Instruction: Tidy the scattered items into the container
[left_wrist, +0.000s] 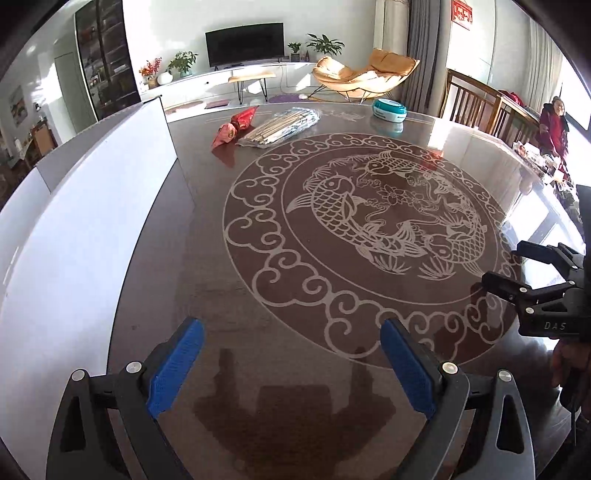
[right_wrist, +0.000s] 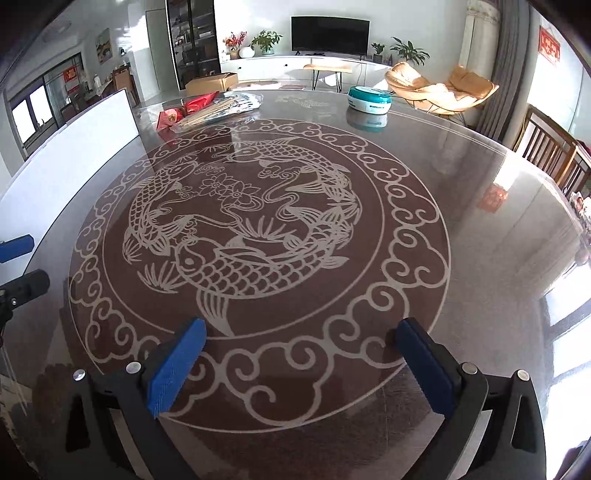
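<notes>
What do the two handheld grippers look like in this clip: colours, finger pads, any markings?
The left gripper has black angular finger arms with silver round pivot bolts and bright blue textured pads. The right gripper is built the same: black arms, silver bolts, blue ribbed pads. Seen from the left wrist view, its black body carries white "DAS" lettering.

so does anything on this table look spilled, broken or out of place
Nothing spilled or broken. The red packet and the clear bag of chopsticks lie loose and overlapping at the far edge of the round table, not in any container. The teal round box sits upright, apart from them.
</notes>
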